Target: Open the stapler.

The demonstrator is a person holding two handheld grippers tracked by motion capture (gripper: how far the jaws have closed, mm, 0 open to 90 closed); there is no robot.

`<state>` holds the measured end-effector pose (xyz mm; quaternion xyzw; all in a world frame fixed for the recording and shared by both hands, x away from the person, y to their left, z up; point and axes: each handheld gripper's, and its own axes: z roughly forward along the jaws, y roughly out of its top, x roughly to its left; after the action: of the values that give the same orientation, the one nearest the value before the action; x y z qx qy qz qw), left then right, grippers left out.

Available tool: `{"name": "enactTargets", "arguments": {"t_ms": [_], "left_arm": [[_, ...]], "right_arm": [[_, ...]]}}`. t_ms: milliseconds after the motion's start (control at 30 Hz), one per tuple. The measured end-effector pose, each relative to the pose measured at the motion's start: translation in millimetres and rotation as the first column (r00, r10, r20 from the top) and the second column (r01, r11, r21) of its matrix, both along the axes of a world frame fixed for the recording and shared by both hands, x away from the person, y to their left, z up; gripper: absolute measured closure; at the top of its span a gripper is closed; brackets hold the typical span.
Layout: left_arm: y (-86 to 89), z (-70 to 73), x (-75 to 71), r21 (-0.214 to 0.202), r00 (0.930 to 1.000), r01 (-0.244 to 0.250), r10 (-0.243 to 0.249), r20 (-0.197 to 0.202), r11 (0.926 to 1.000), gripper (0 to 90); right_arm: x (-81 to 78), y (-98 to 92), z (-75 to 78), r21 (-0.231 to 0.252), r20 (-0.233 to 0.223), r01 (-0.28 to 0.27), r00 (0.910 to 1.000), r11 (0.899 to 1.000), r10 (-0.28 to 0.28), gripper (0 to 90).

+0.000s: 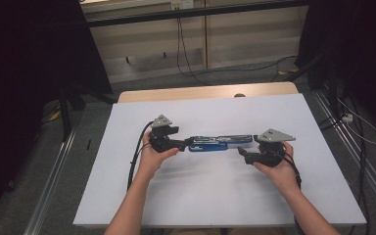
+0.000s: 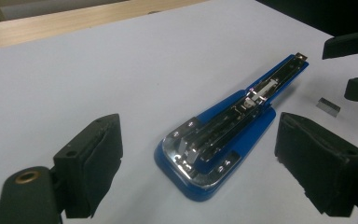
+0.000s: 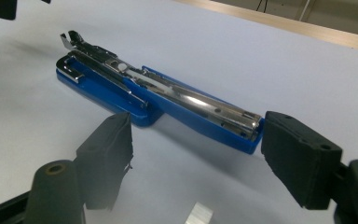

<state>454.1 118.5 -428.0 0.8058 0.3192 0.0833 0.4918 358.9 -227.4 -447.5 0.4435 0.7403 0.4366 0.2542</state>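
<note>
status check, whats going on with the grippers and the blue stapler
Left gripper open, right gripper open, neither gripping. Blue stapler swung open flat on the white table between them. Small strip of staples loose beside it; nothing in the way.

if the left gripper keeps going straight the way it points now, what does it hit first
Most likely the blue stapler, opened out flat on the white table. The left gripper has open jaws aimed along it, its hinged end nearest. Depth is unclear, so the pads might straddle it instead.

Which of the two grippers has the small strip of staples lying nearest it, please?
The right gripper: the staples lie on the table just before its open jaws, while the left gripper stands at the stapler's far end.
</note>
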Motion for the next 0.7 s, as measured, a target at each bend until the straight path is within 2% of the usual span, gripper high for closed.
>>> {"name": "enactTargets", "arguments": {"t_ms": [200,300,433,567,700], "left_arm": [[5.6,0.2,-2.5,0.013,0.9998,-0.007,0.007,-0.017,0.9999,11.9],[7.6,0.6,-6.1,0.016,0.9998,-0.005,0.005,-0.021,0.9999,11.1],[11.0,3.0,-9.7,0.042,1.0,0.005,-0.005,-0.001,0.9991,10.5],[13.8,5.2,-11.8,0.041,0.9999,-0.005,0.005,0.01,0.9991,10.3],[18.7,8.5,-13.5,0.032,0.9998,-0.016,0.015,0.016,0.9994,10.3]], "right_arm": [[-4.9,-4.9,-6.5,-0.003,-0.05,0.015,0.9986,1.0,-0.015,21.6],[-7.6,-7.4,-9.4,-0.016,-0.06,0.02,0.998,1.0,-0.021,21.7],[-11.3,-9.4,-13.7,-0.026,-0.088,0.032,0.9955,0.999,-0.034,22.4],[-13.2,-9.5,-15.6,-0.033,-0.1,0.035,0.9942,0.999,-0.038,22.4],[-14.5,-7.2,-17.3,-0.064,-0.108,0.031,0.9934,0.997,-0.038,21.5]]}}
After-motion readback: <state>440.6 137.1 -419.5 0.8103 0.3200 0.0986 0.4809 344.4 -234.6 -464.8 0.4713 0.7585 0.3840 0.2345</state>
